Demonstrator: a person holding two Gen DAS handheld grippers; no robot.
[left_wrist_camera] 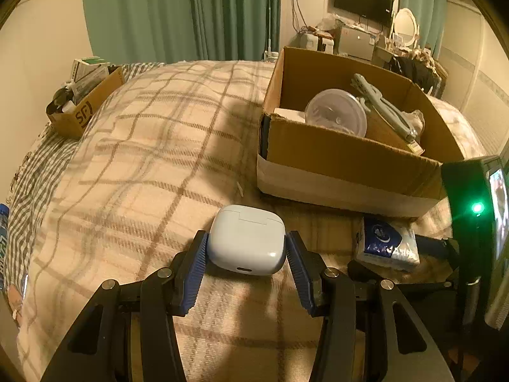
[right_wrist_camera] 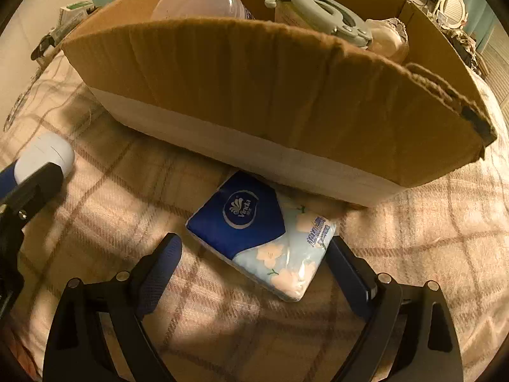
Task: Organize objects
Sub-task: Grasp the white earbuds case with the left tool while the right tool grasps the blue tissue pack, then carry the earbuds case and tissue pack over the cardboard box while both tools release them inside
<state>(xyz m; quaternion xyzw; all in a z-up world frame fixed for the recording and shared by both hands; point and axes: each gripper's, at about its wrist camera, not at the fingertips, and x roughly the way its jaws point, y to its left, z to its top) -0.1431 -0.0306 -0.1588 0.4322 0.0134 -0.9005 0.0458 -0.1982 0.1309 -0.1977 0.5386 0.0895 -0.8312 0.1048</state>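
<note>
The white earbud case [left_wrist_camera: 245, 241] lies on the plaid blanket [left_wrist_camera: 143, 159] of the bed, just in front of the cardboard box [left_wrist_camera: 343, 159] and to its left. It is straddled by the left claw [left_wrist_camera: 246, 248], whose blue pads [left_wrist_camera: 198, 254] stand at either flank of the case; whether they are already pressed against it cannot be told (contact looks close on both sides, no lift is seen). The tissue pack [right_wrist_camera: 264, 235] rests against the box's near wall, with one corner tucked at its base. It is bracketed by the right claw [right_wrist_camera: 254, 251], which is spread wide and released, its fingers clear of the wrapper.

For a sound grip, the smooth, rounded case is best squeezed low on its sides and centred between the pads, since it may slip upward. The soft pack is best closed on gently across its narrow width, then both are carried over the box's near wall.
</note>
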